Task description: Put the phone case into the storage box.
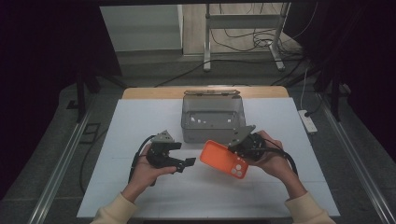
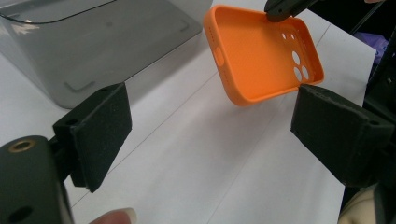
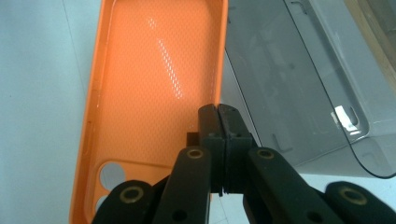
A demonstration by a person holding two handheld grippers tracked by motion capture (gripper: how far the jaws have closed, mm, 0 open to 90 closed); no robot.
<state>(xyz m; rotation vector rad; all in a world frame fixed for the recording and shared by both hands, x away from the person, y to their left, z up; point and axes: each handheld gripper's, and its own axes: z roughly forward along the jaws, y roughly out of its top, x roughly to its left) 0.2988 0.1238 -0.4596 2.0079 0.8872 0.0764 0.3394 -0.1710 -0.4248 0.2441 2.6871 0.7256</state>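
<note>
An orange phone case (image 1: 223, 159) hangs tilted just above the white mat, its hollow inside facing up. My right gripper (image 1: 235, 146) is shut on the case's long edge; in the right gripper view its jaws (image 3: 218, 113) are pinched together over the rim of the case (image 3: 154, 79). My left gripper (image 1: 183, 154) is to the left of the case, a short gap away, and open. In the left gripper view its pads (image 2: 100, 130) stand wide apart with nothing between them, and the case (image 2: 261, 56) lies ahead with its camera holes at the right.
A clear grey plastic box (image 1: 205, 135) stands just behind the case in the middle of the white mat (image 1: 187, 191). A power strip (image 1: 308, 121) lies off the mat's right edge. A metal stand (image 1: 243, 21) and cables sit on the floor behind.
</note>
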